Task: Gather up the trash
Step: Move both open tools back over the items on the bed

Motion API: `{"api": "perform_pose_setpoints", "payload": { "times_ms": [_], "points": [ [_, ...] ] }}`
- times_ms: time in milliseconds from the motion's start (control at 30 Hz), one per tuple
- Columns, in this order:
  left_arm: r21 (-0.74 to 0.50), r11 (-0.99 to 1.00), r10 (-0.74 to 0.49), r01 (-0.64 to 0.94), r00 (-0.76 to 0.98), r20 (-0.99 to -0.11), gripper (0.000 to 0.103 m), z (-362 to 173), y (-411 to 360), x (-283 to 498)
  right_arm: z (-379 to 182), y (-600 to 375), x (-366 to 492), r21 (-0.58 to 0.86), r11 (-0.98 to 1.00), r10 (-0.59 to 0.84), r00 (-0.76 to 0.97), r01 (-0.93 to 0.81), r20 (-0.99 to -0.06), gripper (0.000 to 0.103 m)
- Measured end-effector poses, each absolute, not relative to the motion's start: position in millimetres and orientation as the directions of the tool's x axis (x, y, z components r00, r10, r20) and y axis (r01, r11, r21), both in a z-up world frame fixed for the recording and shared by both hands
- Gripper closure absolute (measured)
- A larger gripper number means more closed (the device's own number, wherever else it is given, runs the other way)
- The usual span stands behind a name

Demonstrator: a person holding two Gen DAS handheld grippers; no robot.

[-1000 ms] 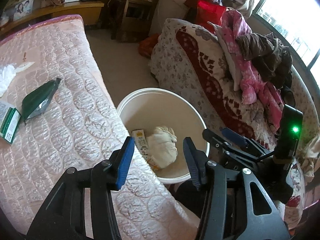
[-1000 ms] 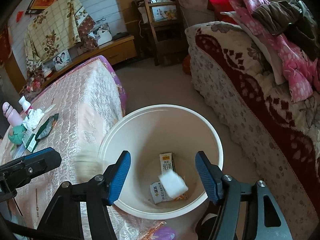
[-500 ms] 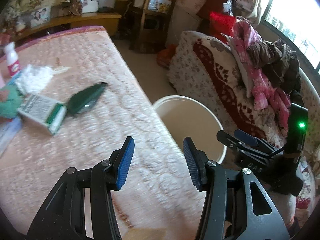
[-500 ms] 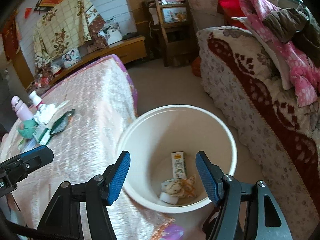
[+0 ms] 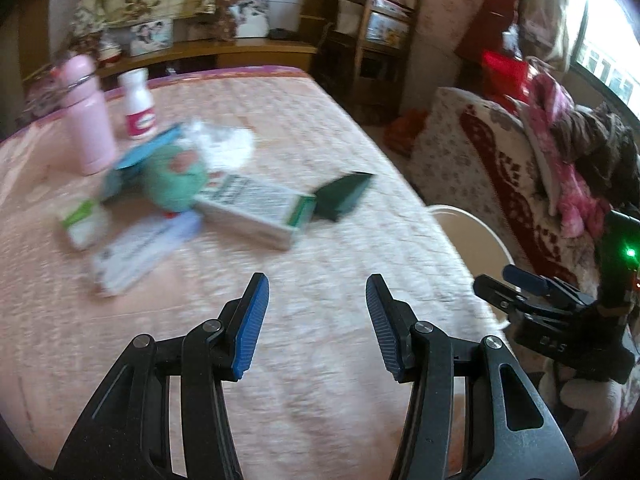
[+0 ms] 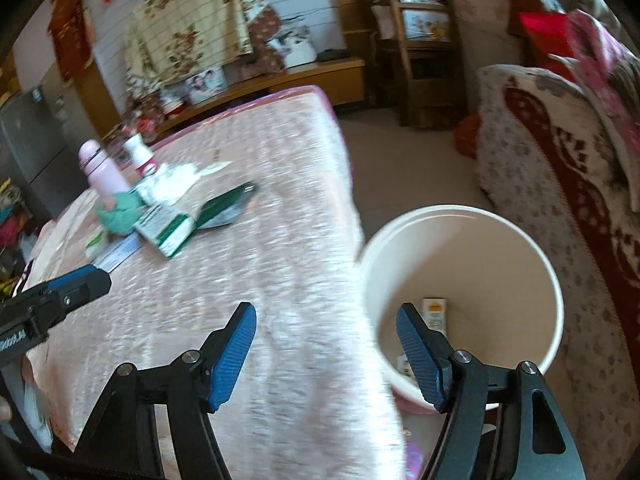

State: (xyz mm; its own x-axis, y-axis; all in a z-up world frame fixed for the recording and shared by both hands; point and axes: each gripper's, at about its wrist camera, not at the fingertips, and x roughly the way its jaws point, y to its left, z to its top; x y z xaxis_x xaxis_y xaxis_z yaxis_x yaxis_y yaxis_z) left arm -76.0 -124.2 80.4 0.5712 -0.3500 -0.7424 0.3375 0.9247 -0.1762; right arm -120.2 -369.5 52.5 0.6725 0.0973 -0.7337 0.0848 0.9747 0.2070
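**A:** Left to right on the bed (image 5: 320, 360), what's still to collect?

**B:** The pink flask (image 5: 86, 114) and small white bottle (image 5: 138, 106) stand upright at the far left and don't look like trash. Next comes the heap: flat paper packets (image 5: 136, 250), a green soft lump (image 5: 174, 184), crumpled white tissue (image 5: 222, 146), then the green-and-white carton (image 5: 256, 212) and the dark green pouch (image 5: 344, 196) at its right end. The white bucket (image 6: 552, 280) sits on the floor beside the bed, some trash already in its bottom.

**A:** How will they handle?

**B:** All light, I'd judge. The carton looks stiff but crushable, so pinch it across its narrow sides. The pouch seems thin and slippery; take it by an edge. Tissue simply bunches.

**A:** And the hands?

**B:** The left gripper (image 5: 316, 316) angles down over bare quilt short of the heap, jaws partly apart, empty. The right gripper (image 6: 326, 350) straddles the bed edge and bucket rim, jaws just widened, nothing between.
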Motion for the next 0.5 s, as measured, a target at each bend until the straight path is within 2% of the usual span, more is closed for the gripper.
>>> {"api": "perform_pose_setpoints", "payload": {
  "times_ms": [300,500],
  "points": [
    [-0.180,0.948,-0.303,0.263,0.572,-0.762,0.054,72,-57,-53,54,-316,-99,0.209,0.977,0.181,0.649,-0.035,-0.739,0.031],
    [-0.168,0.950,-0.293,0.265,0.562,-0.773,0.048,64,-31,-26,55,-280,-75,0.232,0.963,0.266,0.620,-0.137,-0.739,0.029]
  ]
}}
